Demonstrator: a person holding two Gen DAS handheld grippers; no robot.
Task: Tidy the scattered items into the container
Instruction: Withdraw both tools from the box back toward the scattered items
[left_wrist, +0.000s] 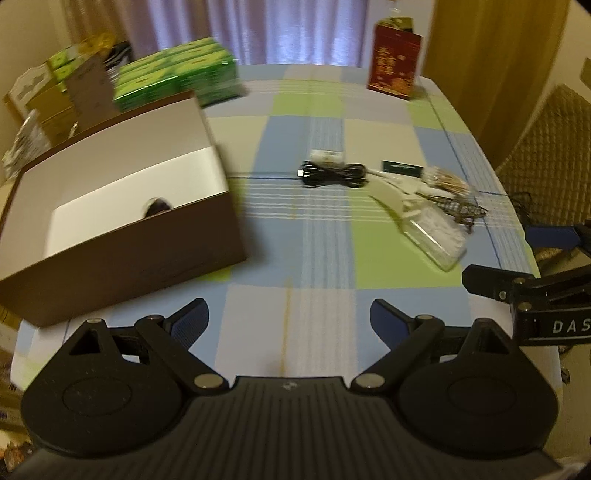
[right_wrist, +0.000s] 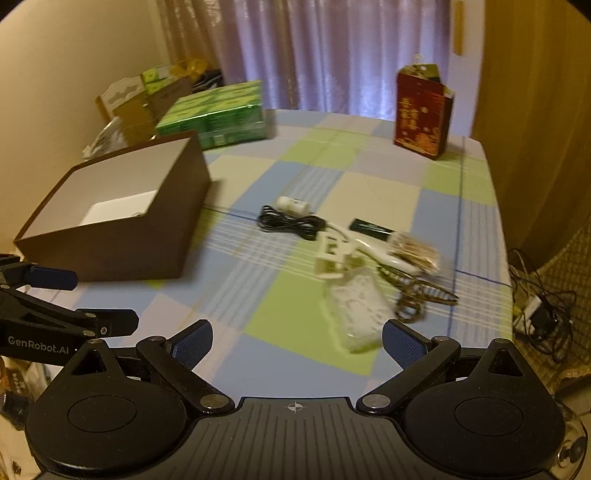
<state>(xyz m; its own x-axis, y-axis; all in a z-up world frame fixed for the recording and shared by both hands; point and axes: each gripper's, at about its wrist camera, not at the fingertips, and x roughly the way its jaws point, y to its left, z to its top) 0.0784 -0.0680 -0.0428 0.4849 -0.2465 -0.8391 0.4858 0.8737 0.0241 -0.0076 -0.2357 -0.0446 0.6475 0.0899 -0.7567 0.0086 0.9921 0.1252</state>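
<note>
Both jaws gape empty: right gripper (right_wrist: 297, 345) hangs nearest the clear plastic pack (right_wrist: 354, 314), lying just ahead-right, long axis pointing away; left gripper (left_wrist: 290, 319) sits nearer the brown box (left_wrist: 122, 236).

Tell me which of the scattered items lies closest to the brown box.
The coiled black cable; the other scattered items lie farther right of the brown cardboard box.

We see a table (right_wrist: 369, 177) covered in a cloth checked in blue, green and cream. At its far left stands a green shrink-wrapped pack (right_wrist: 216, 114), and at the far right a red carton (right_wrist: 421, 118) stands upright. Behind hangs a pale curtain (right_wrist: 332, 51). Beside the table's left edge cardboard boxes (left_wrist: 48, 99) are stacked; to its right lies a tangle of cables (right_wrist: 543, 306) on the floor, near a woven chair (left_wrist: 550, 140).
</note>
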